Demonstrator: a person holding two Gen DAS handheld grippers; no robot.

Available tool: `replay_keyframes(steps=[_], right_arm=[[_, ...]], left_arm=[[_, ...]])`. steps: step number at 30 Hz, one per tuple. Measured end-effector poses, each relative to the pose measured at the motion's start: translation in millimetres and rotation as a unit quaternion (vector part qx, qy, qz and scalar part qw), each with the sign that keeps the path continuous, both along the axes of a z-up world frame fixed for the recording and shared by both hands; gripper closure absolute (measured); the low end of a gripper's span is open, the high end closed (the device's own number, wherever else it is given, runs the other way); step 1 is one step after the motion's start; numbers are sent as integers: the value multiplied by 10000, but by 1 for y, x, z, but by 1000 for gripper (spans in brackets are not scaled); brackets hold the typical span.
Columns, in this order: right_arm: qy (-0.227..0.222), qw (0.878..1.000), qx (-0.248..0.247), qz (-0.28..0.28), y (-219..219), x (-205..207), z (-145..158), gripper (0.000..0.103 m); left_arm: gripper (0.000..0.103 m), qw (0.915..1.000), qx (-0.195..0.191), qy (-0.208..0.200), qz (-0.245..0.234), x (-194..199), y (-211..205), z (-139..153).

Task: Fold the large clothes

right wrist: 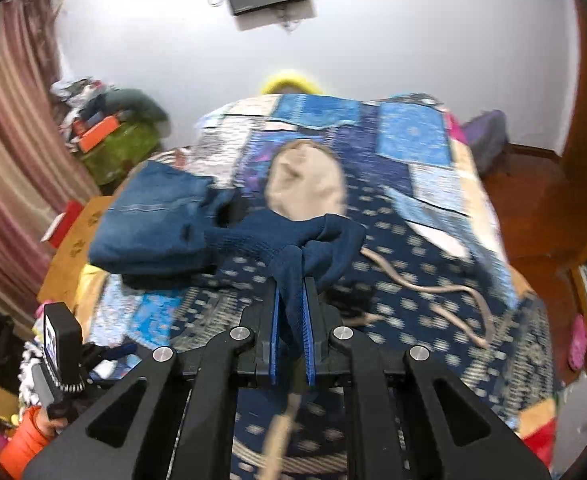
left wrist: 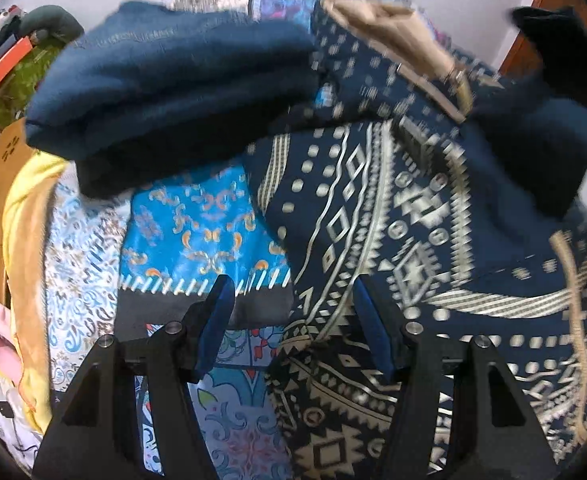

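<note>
Blue-padded jaws of the right gripper [right wrist: 291, 312] are clamped on a bunched fold of dark blue knit fabric, the near end of the blue sweater [right wrist: 153, 228]. That garment runs away from the grip toward the upper left in the right wrist view, its bulk heaped on the bed [right wrist: 433, 148] beside a beige cloth [right wrist: 305, 184]. A beige cord [right wrist: 433, 290] trails over the navy patterned spread [right wrist: 393, 320] to the right of the grip.

The left gripper [left wrist: 289, 308] stands part open with nothing between its pads, pointing steeply down at the spread [left wrist: 373, 220] and a bright blue printed cloth [left wrist: 197, 232]. In the left wrist view the sweater [left wrist: 165, 88] hangs or lies ahead of and above those empty jaws, its dark lower edge toward the upper left of them and well apart — no contact.

So the garment's long axis runs from the right gripper's pinch out to the left, and the free end lies on the left gripper's side. My judgement is that the left hand is the nearer one to take that far edge, which would have to be caught before the sweater can be spread flat. Both views are motion-blurred, so exactly which part of the sweater is pinched — sleeve or hem — cannot be told.
</note>
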State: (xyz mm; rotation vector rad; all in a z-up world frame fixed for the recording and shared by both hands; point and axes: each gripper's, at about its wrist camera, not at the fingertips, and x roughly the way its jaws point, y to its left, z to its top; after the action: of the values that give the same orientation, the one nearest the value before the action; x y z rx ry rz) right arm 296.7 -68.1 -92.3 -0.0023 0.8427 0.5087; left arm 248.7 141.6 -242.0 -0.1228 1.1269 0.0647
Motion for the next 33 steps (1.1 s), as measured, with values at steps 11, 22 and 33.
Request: replay_keyframes(steps=[11,22,33], right_arm=[[852,9896,189,-1147,-113,3,-45,94],[1564,9735,350,-1632,-166,-1,-88,94],[1305,9784,-11,-1604,-178,-21,-80,94]], left_arm=[[33,9991,-99,250,340,0,24,-33],[27,9983,9,260,515,-6,35,-44],[26,9983,406,303,302,0,17,-23]])
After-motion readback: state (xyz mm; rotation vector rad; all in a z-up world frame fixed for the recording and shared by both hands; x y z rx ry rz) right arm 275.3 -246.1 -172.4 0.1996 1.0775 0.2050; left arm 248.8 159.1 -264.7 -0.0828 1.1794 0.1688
